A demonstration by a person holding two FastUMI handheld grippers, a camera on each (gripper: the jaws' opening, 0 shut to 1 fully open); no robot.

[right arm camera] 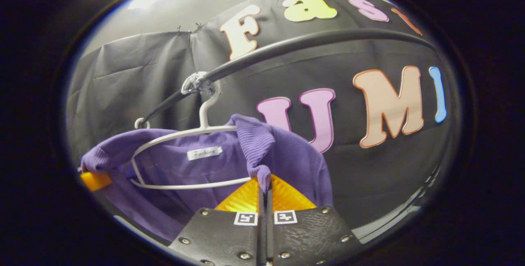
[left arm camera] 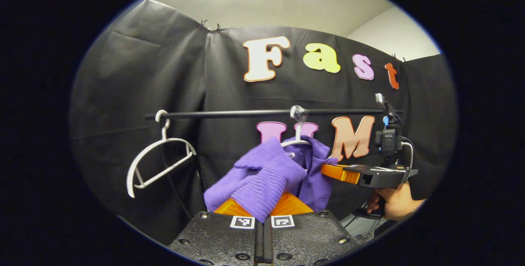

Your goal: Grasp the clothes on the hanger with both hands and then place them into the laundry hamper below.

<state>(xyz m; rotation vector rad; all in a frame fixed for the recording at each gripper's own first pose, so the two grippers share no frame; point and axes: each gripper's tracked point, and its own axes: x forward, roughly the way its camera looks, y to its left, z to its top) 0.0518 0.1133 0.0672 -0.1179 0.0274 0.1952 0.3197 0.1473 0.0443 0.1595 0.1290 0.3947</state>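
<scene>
Orange fingers [left arm camera: 287,205] of the left gripper [left arm camera: 262,212] are pinching a ribbed fold of the purple sweater [left arm camera: 266,175]; the right gripper [right arm camera: 264,194] is clamping another fold of its shoulder. Both are closed on cloth. Between them the sweater is hanging on a white hanger [right arm camera: 184,134], whose hook is looping over the black rail [right arm camera: 287,48] near its middle. A bare hanger [left arm camera: 158,163] is dangling by the rail's left end. Likely risk: the neckline is snagging on the hanger, so pulling could drag it off the rail or slip a thin pinch.

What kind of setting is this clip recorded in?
Probably a staged recording booth set up as a laundry corner: black cloth wall, a clothes rail with a spare white hanger, and a hung purple garment.
</scene>
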